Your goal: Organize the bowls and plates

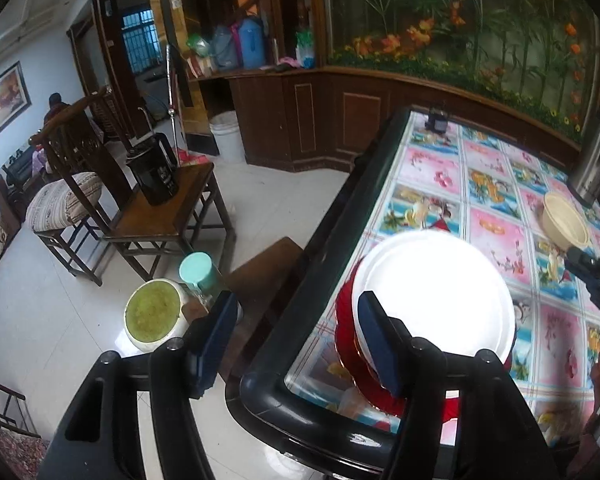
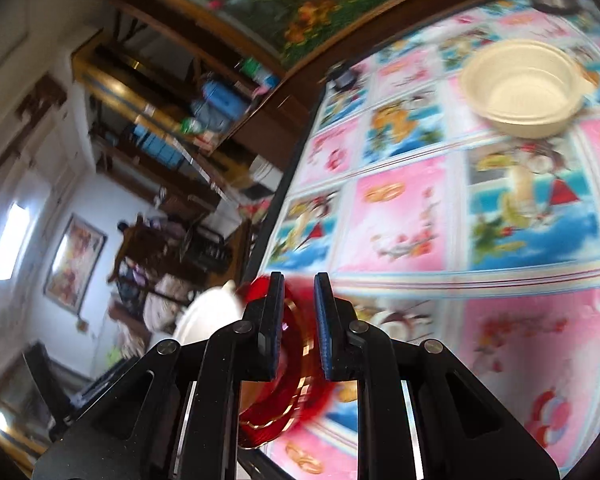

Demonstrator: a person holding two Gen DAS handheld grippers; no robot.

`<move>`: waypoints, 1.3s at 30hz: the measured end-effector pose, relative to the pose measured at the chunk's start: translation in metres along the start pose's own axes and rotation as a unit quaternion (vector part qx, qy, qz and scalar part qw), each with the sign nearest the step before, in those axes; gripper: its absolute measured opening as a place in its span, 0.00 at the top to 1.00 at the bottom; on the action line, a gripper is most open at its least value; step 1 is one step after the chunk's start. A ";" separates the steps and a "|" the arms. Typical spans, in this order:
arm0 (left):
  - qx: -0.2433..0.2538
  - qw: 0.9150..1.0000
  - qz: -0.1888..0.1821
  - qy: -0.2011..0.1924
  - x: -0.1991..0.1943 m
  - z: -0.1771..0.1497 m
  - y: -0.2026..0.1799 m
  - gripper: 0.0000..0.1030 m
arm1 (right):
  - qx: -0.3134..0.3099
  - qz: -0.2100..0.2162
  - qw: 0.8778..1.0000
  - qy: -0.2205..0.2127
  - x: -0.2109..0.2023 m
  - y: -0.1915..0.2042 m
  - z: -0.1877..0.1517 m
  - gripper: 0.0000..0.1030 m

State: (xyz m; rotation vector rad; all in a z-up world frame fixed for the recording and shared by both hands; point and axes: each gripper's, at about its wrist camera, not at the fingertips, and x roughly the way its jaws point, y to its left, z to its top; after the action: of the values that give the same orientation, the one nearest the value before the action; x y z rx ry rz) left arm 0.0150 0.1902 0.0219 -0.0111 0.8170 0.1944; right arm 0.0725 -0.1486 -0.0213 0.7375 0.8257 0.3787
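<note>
Left gripper point(image 1: 296, 340): I am seeing its jaws standing well apart, holding nothing, above the table point(image 1: 324, 240) corner.
Plates: white plate point(image 1: 436, 292) is sitting on the red plate point(image 1: 348, 364) at that corner.
Right gripper point(image 2: 298, 328): jaws are almost closed, gripping nothing I can make out (view is blurred).
Bowl point(image 2: 524, 86): lying well apart, far side of the table.
Step, my guess: I am heading for the bowl, so I should be opening wide before its rim.

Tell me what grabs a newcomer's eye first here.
A glaring white plate sits on red plates at the near corner of the table, whose cloth of pink and blue cartoon squares is loud. A cream bowl stands alone farther along it, and a flowered mural fills the wall behind.
</note>
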 end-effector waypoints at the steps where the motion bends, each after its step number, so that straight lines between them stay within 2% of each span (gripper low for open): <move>1: 0.000 1.000 0.001 -0.003 -0.001 0.002 0.000 0.39 | 0.005 -0.001 1.000 -0.004 -0.004 -0.005 0.003 0.85; 4: 0.004 1.000 0.022 -0.008 0.005 0.010 -0.002 0.37 | 0.025 -0.002 1.000 -0.019 -0.017 -0.022 0.010 0.85; 6: -0.004 1.000 0.029 0.005 0.016 0.015 0.000 0.37 | 0.032 -0.001 0.999 -0.023 -0.022 -0.029 0.012 0.85; 10: -0.041 0.999 -0.004 0.019 0.020 0.016 0.001 0.37 | 0.036 -0.002 0.999 -0.031 -0.031 -0.038 0.016 0.85; 12: -0.033 0.999 -0.027 0.021 0.018 0.018 -0.015 0.37 | 0.042 -0.003 0.998 -0.038 -0.036 -0.045 0.019 0.85; 14: -0.015 0.999 -0.039 0.018 0.013 0.020 -0.035 0.36 | 0.049 -0.006 0.998 -0.049 -0.045 -0.054 0.024 0.85; 16: 0.017 0.998 -0.066 0.017 0.009 0.023 -0.067 0.34 | 0.057 -0.012 0.996 -0.065 -0.057 -0.065 0.029 0.85; 18: 0.050 0.994 -0.096 0.019 0.008 0.026 -0.104 0.29 | 0.073 -0.017 0.994 -0.082 -0.073 -0.081 0.036 0.85; 21: 0.092 0.987 -0.130 0.032 0.011 0.030 -0.156 0.29 | 0.093 -0.026 0.990 -0.098 -0.091 -0.105 0.044 0.85; 24: 0.112 0.979 -0.163 0.054 0.022 0.039 -0.204 0.29 | 0.107 -0.039 0.987 -0.110 -0.108 -0.126 0.055 0.85; 27: 0.111 0.974 -0.180 0.085 0.043 0.056 -0.243 0.29 | 0.116 -0.048 0.986 -0.109 -0.120 -0.142 0.074 0.84; 31: 0.090 0.973 -0.177 0.118 0.073 0.085 -0.280 0.29 | 0.132 -0.058 0.984 -0.109 -0.129 -0.163 0.108 0.69; 35: 0.083 0.975 -0.160 0.132 0.099 0.108 -0.316 0.29 | 0.152 -0.080 0.981 -0.096 -0.120 -0.189 0.147 0.69; 39: 0.092 0.977 -0.138 0.137 0.123 0.121 -0.348 0.29 | 0.170 -0.082 0.978 -0.091 -0.098 -0.207 0.171 0.69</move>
State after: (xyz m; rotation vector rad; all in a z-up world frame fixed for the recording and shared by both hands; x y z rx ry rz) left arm 0.2461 -0.1203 -0.0069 0.0237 1.0958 -0.1503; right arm 0.1486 -0.4231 -0.0416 0.9977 0.7793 0.0182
